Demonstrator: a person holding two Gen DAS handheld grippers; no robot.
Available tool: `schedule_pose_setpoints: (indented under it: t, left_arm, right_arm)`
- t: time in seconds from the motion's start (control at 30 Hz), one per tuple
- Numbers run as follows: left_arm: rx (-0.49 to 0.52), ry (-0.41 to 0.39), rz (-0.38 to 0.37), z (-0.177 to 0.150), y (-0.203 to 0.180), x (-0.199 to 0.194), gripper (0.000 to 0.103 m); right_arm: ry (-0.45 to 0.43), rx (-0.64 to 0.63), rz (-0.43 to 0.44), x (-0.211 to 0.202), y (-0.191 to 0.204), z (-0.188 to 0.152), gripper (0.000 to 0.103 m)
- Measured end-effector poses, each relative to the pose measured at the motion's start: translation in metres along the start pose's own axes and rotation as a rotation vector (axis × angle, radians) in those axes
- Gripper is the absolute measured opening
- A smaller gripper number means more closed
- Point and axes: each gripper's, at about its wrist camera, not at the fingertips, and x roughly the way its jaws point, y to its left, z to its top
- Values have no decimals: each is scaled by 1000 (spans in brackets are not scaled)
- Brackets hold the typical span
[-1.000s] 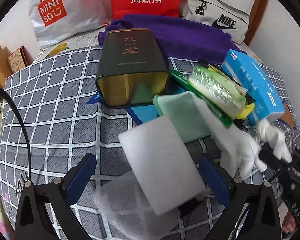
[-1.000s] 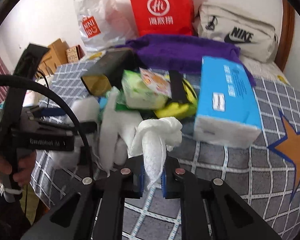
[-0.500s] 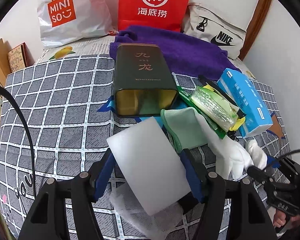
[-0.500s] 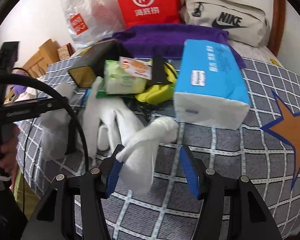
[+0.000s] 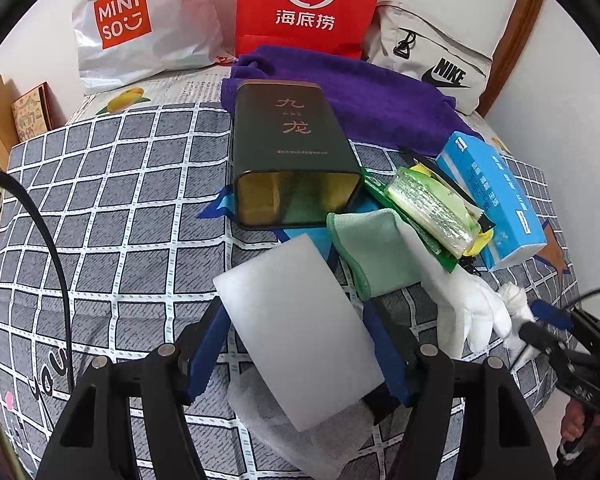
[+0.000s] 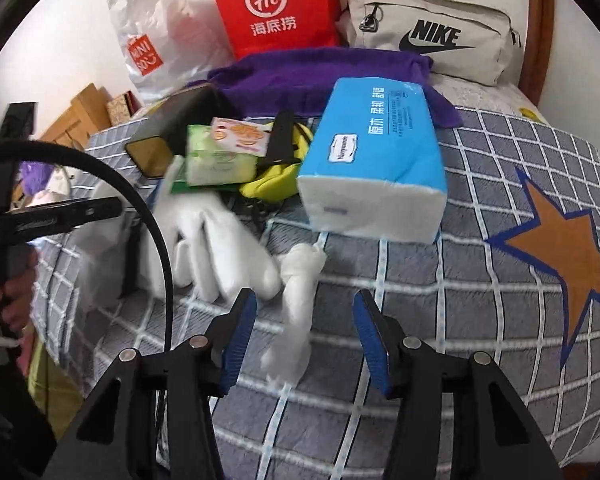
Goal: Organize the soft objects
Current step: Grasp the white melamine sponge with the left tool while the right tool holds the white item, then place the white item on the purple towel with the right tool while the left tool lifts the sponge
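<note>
1. The left gripper [image 5: 296, 344] is clamped on a white sponge block [image 5: 296, 332]; both blue fingers [image 5: 208, 348] press its long sides. The jaws closed onto it within the last second.
2. The sponge is a smooth, matte white slab with square corners, tilted so that its far end points at the tin [image 5: 292, 152]. Under its near end lies a piece of thin white foam wrap [image 5: 300, 436].
3. The right gripper [image 6: 304, 336] has its fingers [image 6: 242, 336] apart. It has just let go, and a twisted white cloth [image 6: 296, 300] lies on the bed [image 6: 480, 340] between them, touching neither pad.
4. The cloth is soft, crumpled, knotted at its far end and blurred at its near end.
5. Just left of the cloth lies a white glove [image 6: 216, 248], flat, fingers toward the camera.
6. Beyond it lie a folded green cloth [image 5: 372, 252], a green wipes pack [image 6: 216, 160] and a blue tissue pack [image 6: 376, 164], just right of the tin.
7. A purple towel [image 5: 364, 96] lies at the far side.
</note>
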Motion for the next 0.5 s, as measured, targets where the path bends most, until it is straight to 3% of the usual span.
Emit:
schedule_pose_setpoints:
  t: [0.07,0.13,0.23,0.5]
  left_arm:
    - [1,1,4,1,0,1,68]
    - [2,3,7,1,1,1,68]
    - [3,2,13,2,2,0,67]
    - [3,-9,0,11,8,-9,67]
  right_arm:
    - [16,-13,-17,14,1,5,51]
    - [39,-10,-17,25,-1,8,41]
    - [22,3,26,24,-3,10,13]
    - [-9,-2,34,-13,-7,18,13]
